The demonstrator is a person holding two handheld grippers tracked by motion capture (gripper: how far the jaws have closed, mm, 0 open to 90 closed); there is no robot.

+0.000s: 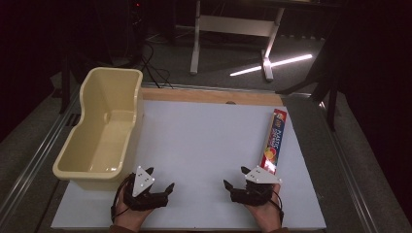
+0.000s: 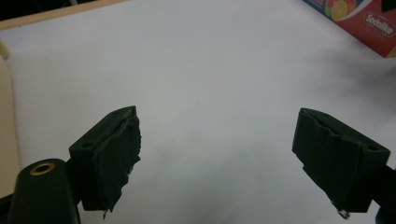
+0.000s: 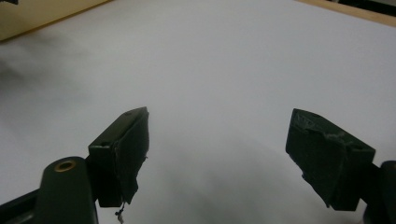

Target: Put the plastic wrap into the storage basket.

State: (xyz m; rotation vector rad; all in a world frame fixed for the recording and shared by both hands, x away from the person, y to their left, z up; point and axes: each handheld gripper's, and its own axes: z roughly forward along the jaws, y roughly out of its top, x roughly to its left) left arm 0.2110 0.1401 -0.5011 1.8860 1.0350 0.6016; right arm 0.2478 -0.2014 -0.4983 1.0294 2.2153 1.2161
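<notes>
Presently, cream tub [image 1: 102, 131] at counter's [image 1: 194, 145] left edge holds nothing; left gripper [image 1: 161, 181] and right gripper [image 1: 236, 177] jaws both spread, gripping nothing.

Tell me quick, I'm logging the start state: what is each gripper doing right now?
Left gripper: open, holding nothing, over the white table.
Right gripper: open, holding nothing, just short of the long box.

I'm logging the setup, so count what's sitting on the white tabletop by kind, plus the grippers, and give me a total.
Cream plastic tub: 1
Long red wrap box: 1
Handheld grippers: 2, left gripper and right gripper, both with fingers apart and holding nothing
Total: 4
</notes>
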